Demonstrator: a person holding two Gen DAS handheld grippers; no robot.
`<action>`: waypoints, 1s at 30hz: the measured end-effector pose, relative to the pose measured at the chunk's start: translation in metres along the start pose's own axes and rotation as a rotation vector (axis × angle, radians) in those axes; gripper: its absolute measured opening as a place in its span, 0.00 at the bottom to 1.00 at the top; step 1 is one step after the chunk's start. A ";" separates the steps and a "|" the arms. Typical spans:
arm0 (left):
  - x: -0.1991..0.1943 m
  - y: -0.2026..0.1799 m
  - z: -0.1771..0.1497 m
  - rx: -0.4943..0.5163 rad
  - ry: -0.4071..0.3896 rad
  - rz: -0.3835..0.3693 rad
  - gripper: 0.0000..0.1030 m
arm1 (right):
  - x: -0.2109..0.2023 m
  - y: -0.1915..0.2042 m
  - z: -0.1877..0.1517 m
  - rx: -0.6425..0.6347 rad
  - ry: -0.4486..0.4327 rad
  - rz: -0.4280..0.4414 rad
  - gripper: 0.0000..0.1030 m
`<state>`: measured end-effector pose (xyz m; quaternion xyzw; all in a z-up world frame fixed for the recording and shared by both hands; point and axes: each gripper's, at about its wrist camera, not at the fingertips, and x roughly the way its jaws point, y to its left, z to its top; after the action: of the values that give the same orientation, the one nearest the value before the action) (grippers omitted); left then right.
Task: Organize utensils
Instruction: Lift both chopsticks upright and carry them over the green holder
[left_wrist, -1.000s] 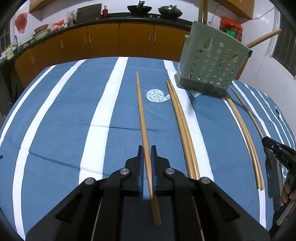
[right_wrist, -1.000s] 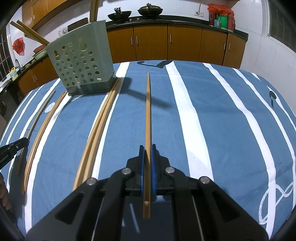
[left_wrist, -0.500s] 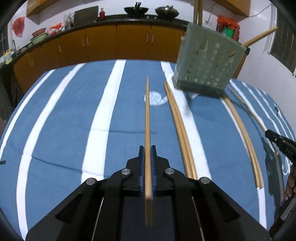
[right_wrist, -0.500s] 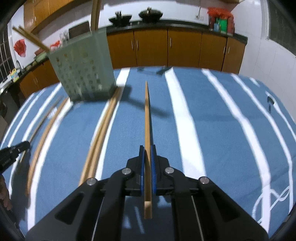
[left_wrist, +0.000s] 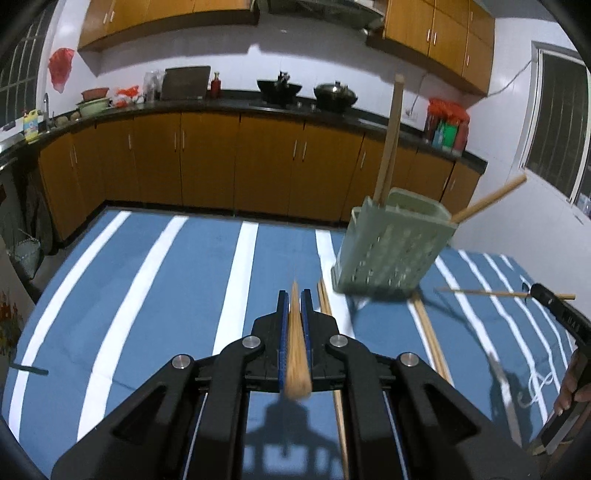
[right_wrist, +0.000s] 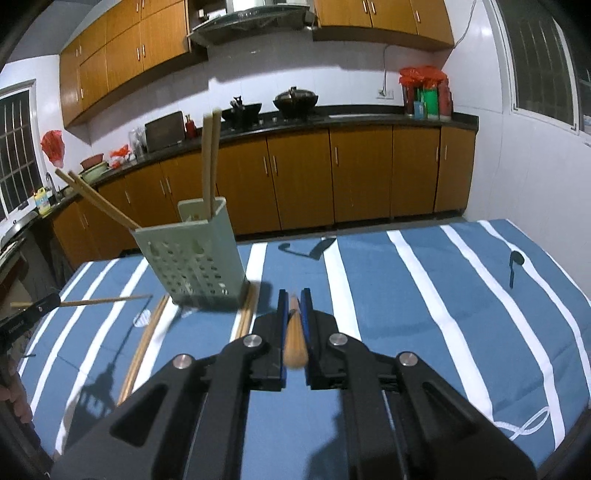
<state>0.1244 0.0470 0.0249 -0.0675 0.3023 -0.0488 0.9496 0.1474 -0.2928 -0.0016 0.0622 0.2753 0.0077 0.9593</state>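
Observation:
My left gripper (left_wrist: 294, 295) is shut on a wooden chopstick (left_wrist: 295, 354), held above the blue striped tablecloth (left_wrist: 155, 280) and seen end-on. My right gripper (right_wrist: 294, 295) is likewise shut on a chopstick (right_wrist: 294, 341). The green perforated utensil basket (left_wrist: 388, 251) stands ahead and right of the left gripper, with several chopsticks (left_wrist: 389, 140) sticking out of it. In the right wrist view the basket (right_wrist: 192, 258) is ahead and left. Each view shows the other gripper (left_wrist: 554, 306) (right_wrist: 26, 314) at its edge with its chopstick lifted.
More chopsticks lie on the cloth beside the basket (left_wrist: 430, 336) (left_wrist: 332, 332) (right_wrist: 144, 343) (right_wrist: 247, 314). Orange cabinets (left_wrist: 207, 162) with a black counter run behind the table. A person's fingers (left_wrist: 570, 384) hold the other handle at the right edge.
Both grippers have risen with their chopsticks, which lifted off the cloth and now point forward. The views tilted up, so the basket and table sit lower and the kitchen wall shows.

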 end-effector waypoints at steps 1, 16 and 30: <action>-0.001 0.000 0.004 0.000 -0.010 -0.001 0.07 | -0.001 -0.001 0.002 0.001 -0.005 0.001 0.08; -0.053 -0.041 0.074 0.092 -0.212 -0.092 0.07 | -0.071 0.022 0.080 -0.002 -0.233 0.171 0.08; -0.058 -0.096 0.120 0.085 -0.446 -0.107 0.07 | -0.069 0.068 0.133 0.003 -0.467 0.187 0.08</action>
<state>0.1421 -0.0282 0.1696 -0.0524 0.0788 -0.0957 0.9909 0.1606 -0.2439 0.1551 0.0887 0.0393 0.0815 0.9919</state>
